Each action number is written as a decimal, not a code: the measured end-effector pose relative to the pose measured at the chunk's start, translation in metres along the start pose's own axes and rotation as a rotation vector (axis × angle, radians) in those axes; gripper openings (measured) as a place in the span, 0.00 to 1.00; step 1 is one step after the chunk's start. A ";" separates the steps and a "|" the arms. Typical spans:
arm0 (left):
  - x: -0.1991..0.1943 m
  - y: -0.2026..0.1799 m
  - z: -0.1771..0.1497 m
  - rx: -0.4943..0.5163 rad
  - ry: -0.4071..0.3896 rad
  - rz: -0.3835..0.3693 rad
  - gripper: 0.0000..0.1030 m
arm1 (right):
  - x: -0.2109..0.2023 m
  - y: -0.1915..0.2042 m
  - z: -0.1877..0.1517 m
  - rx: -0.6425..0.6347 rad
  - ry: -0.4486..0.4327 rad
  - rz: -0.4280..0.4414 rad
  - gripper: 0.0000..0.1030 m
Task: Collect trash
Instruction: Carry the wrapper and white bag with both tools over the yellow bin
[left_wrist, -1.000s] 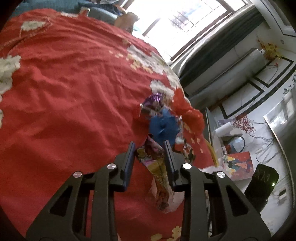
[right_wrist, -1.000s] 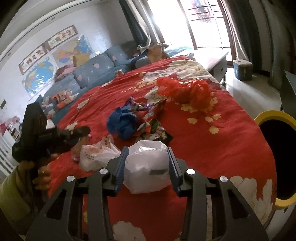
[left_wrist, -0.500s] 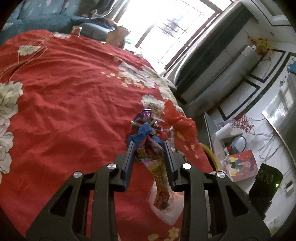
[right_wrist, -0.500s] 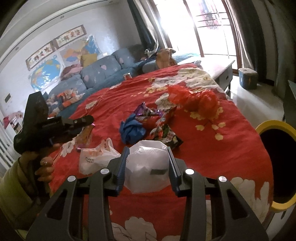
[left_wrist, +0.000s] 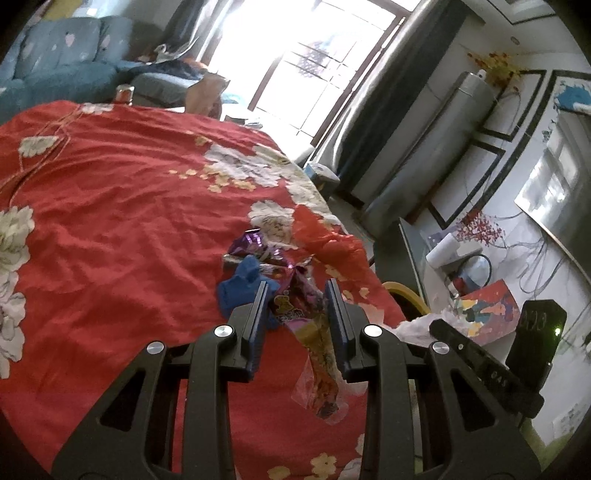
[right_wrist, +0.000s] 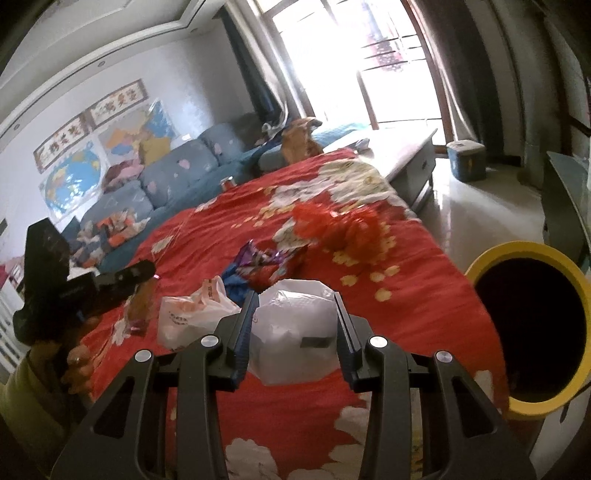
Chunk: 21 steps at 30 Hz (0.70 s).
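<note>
The red bedcover (right_wrist: 406, 266) carries the trash near its right edge, beside the yellow bin (right_wrist: 532, 325). The right gripper (right_wrist: 293, 317) holds the white bag (right_wrist: 291, 332) between half-closed jaws. The left gripper (left_wrist: 295, 306) has lifted higher with its snack wrapper (left_wrist: 310, 339) pinched, so both pieces look ready for the bin.

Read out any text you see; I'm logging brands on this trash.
No text reads clearly.
Colourful foil snack wrapper in left tongs: yellow characters, blurred.
White plastic bag with red print: blurred.
White crumpled bag in right tongs: dark patch, unreadable.
Framed wall banners: red characters, blurred.
</note>
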<state>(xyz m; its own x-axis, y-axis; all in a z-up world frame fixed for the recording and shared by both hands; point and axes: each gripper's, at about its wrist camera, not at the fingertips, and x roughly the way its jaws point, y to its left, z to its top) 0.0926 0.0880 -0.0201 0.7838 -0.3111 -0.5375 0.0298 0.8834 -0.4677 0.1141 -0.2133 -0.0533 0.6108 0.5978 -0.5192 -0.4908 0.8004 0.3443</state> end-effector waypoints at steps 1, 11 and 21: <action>0.000 -0.002 0.000 0.005 -0.002 0.000 0.23 | -0.002 -0.003 0.001 0.006 -0.007 -0.004 0.36; 0.006 -0.027 -0.004 0.062 0.005 -0.010 0.23 | -0.019 -0.026 0.011 0.051 -0.064 -0.044 0.36; 0.019 -0.061 -0.009 0.137 0.025 -0.048 0.23 | -0.036 -0.050 0.020 0.089 -0.124 -0.098 0.36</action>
<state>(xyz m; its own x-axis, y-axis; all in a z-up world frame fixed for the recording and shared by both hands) 0.1000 0.0250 -0.0087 0.7641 -0.3608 -0.5348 0.1522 0.9064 -0.3940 0.1290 -0.2744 -0.0364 0.7276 0.5129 -0.4555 -0.3712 0.8528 0.3674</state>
